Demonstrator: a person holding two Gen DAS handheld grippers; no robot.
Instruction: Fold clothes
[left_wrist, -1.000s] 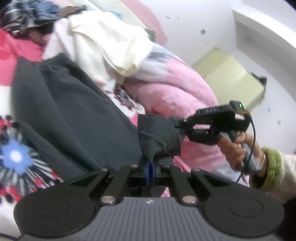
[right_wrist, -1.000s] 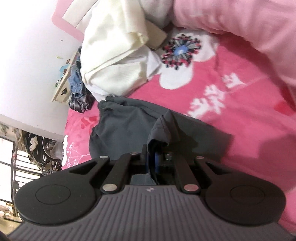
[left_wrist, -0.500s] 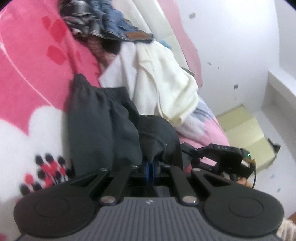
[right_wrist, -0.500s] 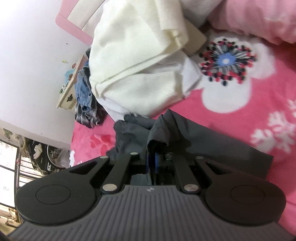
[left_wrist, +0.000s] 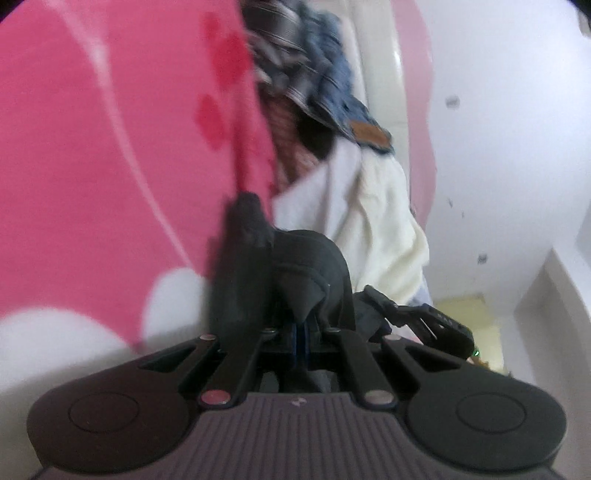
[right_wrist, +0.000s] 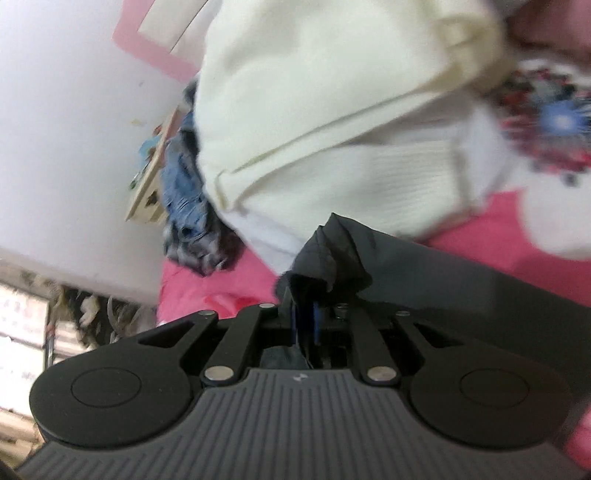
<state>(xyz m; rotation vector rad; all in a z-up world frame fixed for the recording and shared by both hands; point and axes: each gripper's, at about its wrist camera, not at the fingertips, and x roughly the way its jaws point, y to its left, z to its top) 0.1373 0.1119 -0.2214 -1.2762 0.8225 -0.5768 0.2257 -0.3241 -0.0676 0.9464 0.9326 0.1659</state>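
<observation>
The left tongs (left_wrist: 300, 334) are pinched tight on a bunched corner of the dark grey garment (left_wrist: 258, 280), with the blue pads pressed together under the cloth. The right tongs (right_wrist: 306, 325) have another gathered corner of the same garment (right_wrist: 332, 251) between their pads, and those jaws are opening; a thin gap shows between the blue pads, though the cloth sits in it all the same.

From the left tongs the garment runs away as a narrow, doubled-up strip, its long side pointing up the bed toward the pile of clothes, and the far end rises in a dark crumpled peak. From the right tongs it spreads out flat to the right across the pink bedcover (right_wrist: 491, 240) (the one with the big white flowers).

Just beyond the garment's far end lies a cream knitted top (right_wrist: 332, 110), touching or overlapping the dark cloth; which of the two is hard to say through the blur. Behind that sits a heap of blue denim and striped cloth (left_wrist: 314, 74) against the white wall (left_wrist: 498, 147). The right tongs show at the lower right of the left view, close beside the left pair.
</observation>
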